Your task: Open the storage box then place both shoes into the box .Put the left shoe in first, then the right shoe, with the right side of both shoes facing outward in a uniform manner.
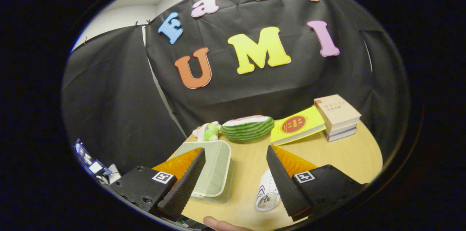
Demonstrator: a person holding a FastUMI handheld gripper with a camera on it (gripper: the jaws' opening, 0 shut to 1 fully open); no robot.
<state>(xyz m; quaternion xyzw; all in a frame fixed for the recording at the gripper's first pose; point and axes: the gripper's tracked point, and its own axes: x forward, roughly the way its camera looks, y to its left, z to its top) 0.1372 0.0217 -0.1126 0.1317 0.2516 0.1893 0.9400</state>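
One pale green storage box [213,167] sat low in the frame, left of centre, on the wooden table [342,154], its lid closed. A white shoe [267,192] lay lower centre, beside the right finger. The gripper [236,162] hung wide open, holding nothing. Behind stood a watermelon plush [247,127], a small toy [207,131] and stacked books [336,116].

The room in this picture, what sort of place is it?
Probably a recording booth: black cloth for walls, a wooden table with props like a toy watermelon slice and stacked books. The gripper hangs open.
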